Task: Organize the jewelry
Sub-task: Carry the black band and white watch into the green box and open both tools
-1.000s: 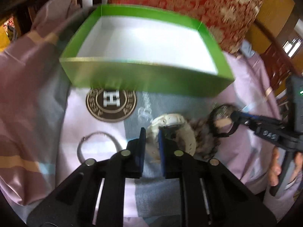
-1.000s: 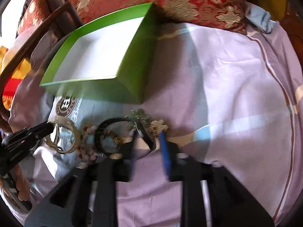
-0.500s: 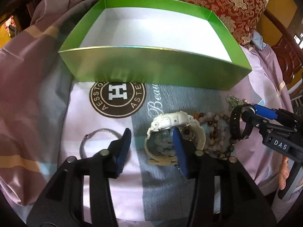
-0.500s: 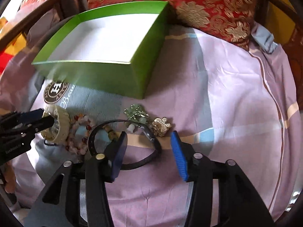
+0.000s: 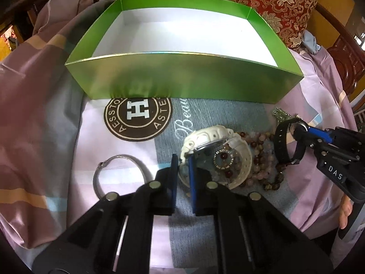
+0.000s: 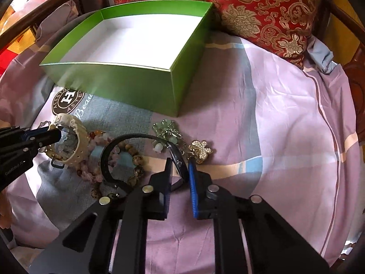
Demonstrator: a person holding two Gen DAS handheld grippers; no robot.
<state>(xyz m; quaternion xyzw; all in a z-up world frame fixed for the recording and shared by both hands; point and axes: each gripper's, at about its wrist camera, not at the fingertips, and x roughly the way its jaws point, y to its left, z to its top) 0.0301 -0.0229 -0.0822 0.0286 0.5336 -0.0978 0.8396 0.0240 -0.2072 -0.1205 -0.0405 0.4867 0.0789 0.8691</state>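
both sets of jaws have narrowed: left gripper (image 5: 183, 159) pinches the white watch (image 5: 219, 157), right gripper (image 6: 179, 166) the black band (image 6: 109, 159). beads tangled beside them may drag; green box (image 5: 182, 77) waits beyond.

Green box (image 5: 182, 80): open, white inside, standing on the patterned cloth (image 5: 45, 114) ahead of a red-and-gold cushion (image 5: 262, 0).
Left gripper (image 5: 183, 163): blue-padded fingers drawn close together, pinching the edge of the white watch (image 5: 216, 141), which lies tilted over the bead bracelets (image 5: 262, 155).
Silver bangle (image 5: 118, 173): flat on the cloth, left of the gripper, apart from the watch.
Right gripper (image 5: 298, 127): entering from the right, clamped on the black band (image 5: 281, 143).
Round brown logo (image 5: 138, 118): printed on the cloth, just below the box's front wall.
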